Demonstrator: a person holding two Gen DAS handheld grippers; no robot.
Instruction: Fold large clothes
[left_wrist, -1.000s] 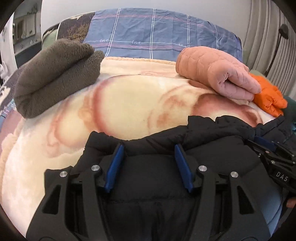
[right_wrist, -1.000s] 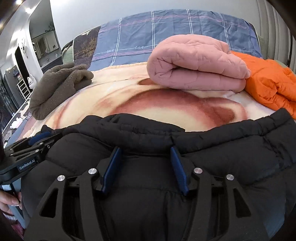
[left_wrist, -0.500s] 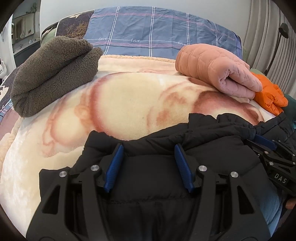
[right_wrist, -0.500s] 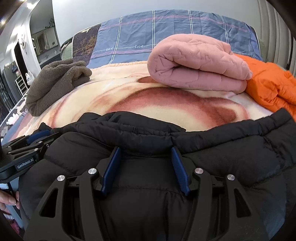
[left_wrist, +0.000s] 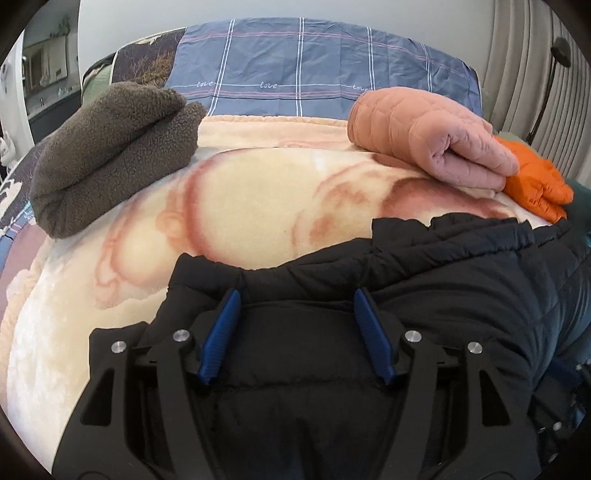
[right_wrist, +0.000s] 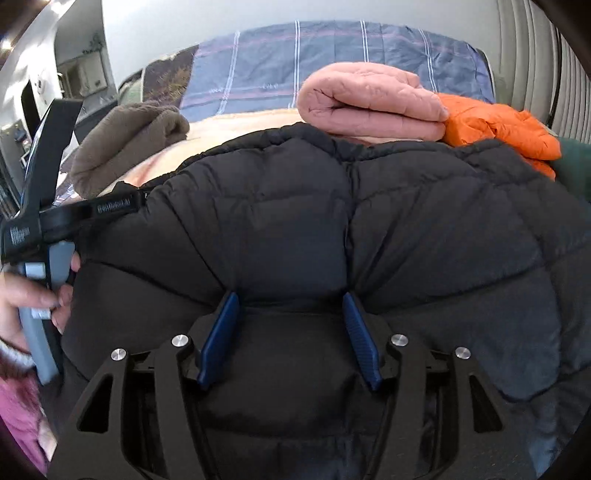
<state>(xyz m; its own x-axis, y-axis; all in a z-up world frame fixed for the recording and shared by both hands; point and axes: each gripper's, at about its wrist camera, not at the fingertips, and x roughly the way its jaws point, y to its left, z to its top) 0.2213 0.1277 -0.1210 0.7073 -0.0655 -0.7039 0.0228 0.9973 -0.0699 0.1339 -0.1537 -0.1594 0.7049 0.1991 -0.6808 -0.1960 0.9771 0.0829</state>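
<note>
A black puffer jacket (left_wrist: 424, 280) lies on a cream and pink blanket (left_wrist: 240, 206) on the bed. My left gripper (left_wrist: 297, 295) has its jaws wide apart, with a thick fold of the jacket bulging between the blue pads (left_wrist: 221, 332). In the right wrist view the jacket (right_wrist: 369, 221) fills most of the frame. My right gripper (right_wrist: 290, 297) also stands wide with jacket bulk between its pads (right_wrist: 360, 339). The left gripper (right_wrist: 122, 205) shows at the jacket's left edge, with the person's hand on its handle.
A folded brown fleece (left_wrist: 107, 155) lies at the far left of the blanket. A folded pink quilted jacket (left_wrist: 424, 136) and an orange puffer (left_wrist: 532, 184) lie at the far right. A blue plaid cover (left_wrist: 295, 81) is behind them.
The right gripper has lifted and pushed the jacket forward, so the black fabric now covers most of the blanket in its view. The left gripper has shifted only slightly.
</note>
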